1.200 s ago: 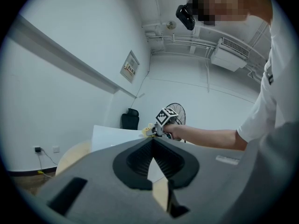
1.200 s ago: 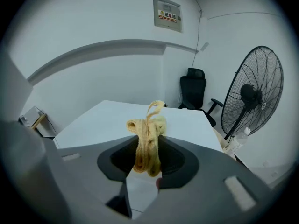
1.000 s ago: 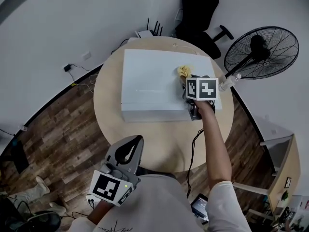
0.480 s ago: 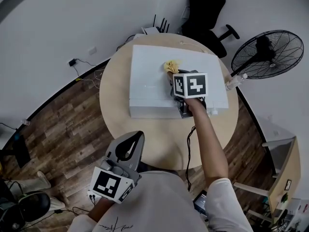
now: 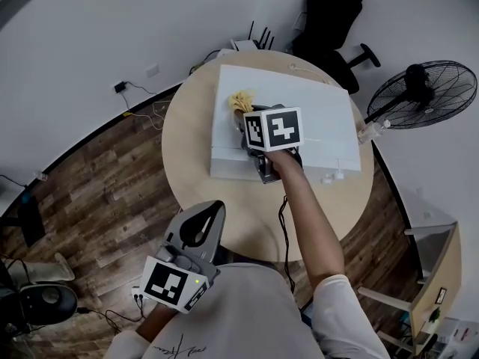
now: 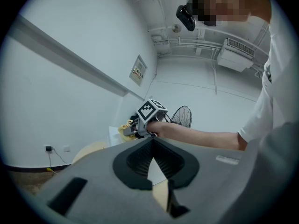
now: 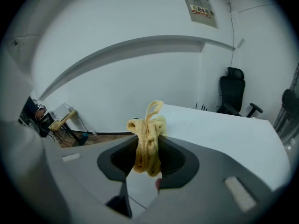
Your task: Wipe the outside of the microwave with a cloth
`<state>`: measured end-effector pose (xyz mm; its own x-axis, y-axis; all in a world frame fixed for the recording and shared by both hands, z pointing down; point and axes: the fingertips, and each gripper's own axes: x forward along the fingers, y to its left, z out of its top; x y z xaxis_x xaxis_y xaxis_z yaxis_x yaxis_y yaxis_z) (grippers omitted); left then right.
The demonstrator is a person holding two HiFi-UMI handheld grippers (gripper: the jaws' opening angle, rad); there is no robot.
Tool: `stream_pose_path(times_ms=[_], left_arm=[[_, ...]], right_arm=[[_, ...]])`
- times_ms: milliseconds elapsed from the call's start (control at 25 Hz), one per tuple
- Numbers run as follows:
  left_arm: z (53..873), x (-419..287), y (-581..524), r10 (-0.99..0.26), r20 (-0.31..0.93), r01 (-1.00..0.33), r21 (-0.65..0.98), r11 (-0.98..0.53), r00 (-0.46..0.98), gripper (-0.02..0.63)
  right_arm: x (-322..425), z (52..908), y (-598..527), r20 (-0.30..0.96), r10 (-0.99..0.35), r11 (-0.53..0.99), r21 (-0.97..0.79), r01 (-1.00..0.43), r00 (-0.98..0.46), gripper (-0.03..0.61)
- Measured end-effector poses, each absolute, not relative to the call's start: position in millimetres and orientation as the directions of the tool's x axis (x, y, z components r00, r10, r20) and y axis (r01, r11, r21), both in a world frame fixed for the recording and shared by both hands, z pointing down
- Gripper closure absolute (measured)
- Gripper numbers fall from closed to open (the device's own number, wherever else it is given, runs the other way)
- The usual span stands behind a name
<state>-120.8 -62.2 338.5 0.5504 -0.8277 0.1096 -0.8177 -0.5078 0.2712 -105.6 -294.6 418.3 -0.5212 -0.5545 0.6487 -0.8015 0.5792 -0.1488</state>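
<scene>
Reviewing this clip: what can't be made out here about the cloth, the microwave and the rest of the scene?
- Head view: the microwave door and controls; seen from above, only a thin front strip shows.
- Right gripper view: whether the cloth presses on the microwave top; the right hand-held gripper covers its underside.
- Left gripper view: most of the microwave, behind the person's arm.
- Right gripper view: the wall sign print, too small.

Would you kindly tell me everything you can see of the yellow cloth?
The yellow cloth looks like soft, thick fabric, bunched into folded loops. The right gripper has its jaws shut on it, with one loop sticking up beyond them. It sits over the white top of the microwave, near its far left corner; whether it presses on the surface is unclear.
</scene>
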Motion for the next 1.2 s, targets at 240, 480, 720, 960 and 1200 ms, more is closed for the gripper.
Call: stream_pose_path(times_ms=[240,480,720,960,1200], left_arm=[[340.0,-132.3,-57.9,-0.849,0.118,-0.839,0.270,-0.472,0.515,0.621],[345.9,-143.0,-49.0,-0.862,0.139,-0.856,0.266,-0.442,0.488,0.621],[342.1,-136.0,-44.9,-0.849,0.127,-0.841,0.272,-0.468,0.513,0.621],[339.7,-103.7,-45.1,-0.815,0.136,-0.820,0.215,-0.531,0.563,0.621],[338.4,-67.7,-44.6,-0.755,0.136,-0.763,0.218,-0.609,0.642,0.621]], right_arm=[[-153.9,415.9,-279.2,0.627,-0.476,0.646,-0.226,-0.729,-0.616,0.446],[-180.6,402.1,-259.2,0.572,-0.411,0.691,-0.313,-0.652,-0.710,0.446],[-158.0,378.7,-258.9,0.504,-0.450,0.673,-0.351,-0.652,-0.737,0.448],[-97.3,366.8,-267.3,0.487,-0.523,0.619,-0.347,-0.705,-0.699,0.446],[-24.3,366.7,-273.2,0.494,-0.599,0.537,-0.336,-0.774,-0.630,0.446]])
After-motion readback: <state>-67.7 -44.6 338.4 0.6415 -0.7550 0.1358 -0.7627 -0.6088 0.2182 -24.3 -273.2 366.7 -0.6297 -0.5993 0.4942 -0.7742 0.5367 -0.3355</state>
